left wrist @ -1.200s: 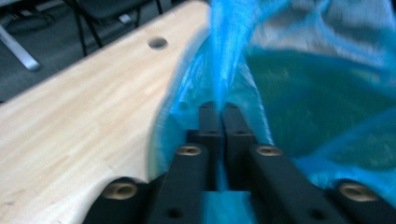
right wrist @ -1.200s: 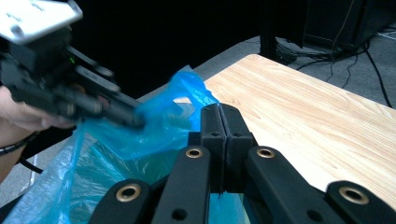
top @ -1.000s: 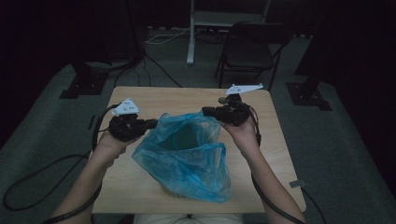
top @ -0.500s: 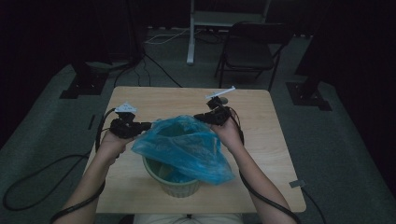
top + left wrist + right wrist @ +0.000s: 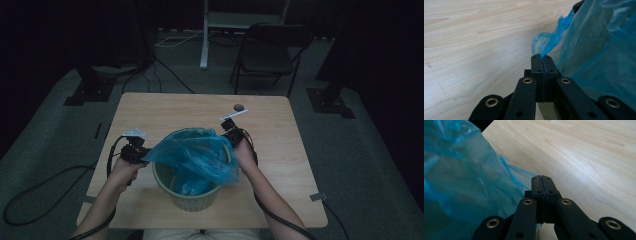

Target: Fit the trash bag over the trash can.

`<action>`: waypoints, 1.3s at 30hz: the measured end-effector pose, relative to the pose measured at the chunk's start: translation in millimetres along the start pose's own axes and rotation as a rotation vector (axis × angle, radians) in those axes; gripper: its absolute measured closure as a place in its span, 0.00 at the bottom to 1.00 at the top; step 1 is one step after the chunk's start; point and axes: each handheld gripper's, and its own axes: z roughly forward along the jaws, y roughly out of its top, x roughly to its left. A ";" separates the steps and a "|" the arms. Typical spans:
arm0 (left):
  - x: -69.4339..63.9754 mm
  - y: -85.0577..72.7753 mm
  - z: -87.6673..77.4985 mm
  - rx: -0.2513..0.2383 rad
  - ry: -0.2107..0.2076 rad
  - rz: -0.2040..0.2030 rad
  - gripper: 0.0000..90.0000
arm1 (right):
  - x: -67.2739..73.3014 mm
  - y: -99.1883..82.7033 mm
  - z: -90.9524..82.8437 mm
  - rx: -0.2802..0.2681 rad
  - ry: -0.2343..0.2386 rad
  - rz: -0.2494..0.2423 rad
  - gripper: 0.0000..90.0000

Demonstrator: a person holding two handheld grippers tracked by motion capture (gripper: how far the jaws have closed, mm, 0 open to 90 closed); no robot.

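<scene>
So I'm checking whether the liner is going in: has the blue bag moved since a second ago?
Yes. The blue bag, pinched by the left gripper and right gripper, has come down toward the table and into the green bin.

Dim room — grey carpet (image 5: 360,165), folding chair (image 5: 267,55) behind wooden table (image 5: 165,110).

So the bin (image 5: 192,192) sits on the table (image 5: 300,165), lower middle of the frame near the front edge. The bag (image 5: 200,155) hangs in it and spills over its right rim. The left gripper (image 5: 134,150) is just left of the bag, the right gripper (image 5: 233,134) at its upper right. A small knob (image 5: 239,106) lies behind that, and a chair (image 5: 272,52) stands past the table, top of frame.
</scene>
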 end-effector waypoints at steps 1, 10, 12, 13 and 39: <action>0.0 0.0 0.0 0.000 0.000 0.000 1.00 | 0.0 0.0 0.0 0.000 0.000 0.000 1.00; -0.4 3.4 -14.9 -0.043 -0.007 0.002 1.00 | -9.1 2.4 -55.1 -0.151 -0.049 0.051 0.72; 0.0 3.5 -16.1 -0.048 -0.004 0.001 1.00 | -10.4 2.0 -77.2 -0.197 -0.047 0.072 0.72; 0.5 3.5 -17.1 -0.051 -0.011 0.000 1.00 | -10.4 2.0 -77.2 -0.197 -0.047 0.072 0.72; -2.5 5.8 -31.6 -0.071 -0.009 0.004 1.00 | 109.4 -20.0 -154.9 -0.336 0.196 -0.250 1.00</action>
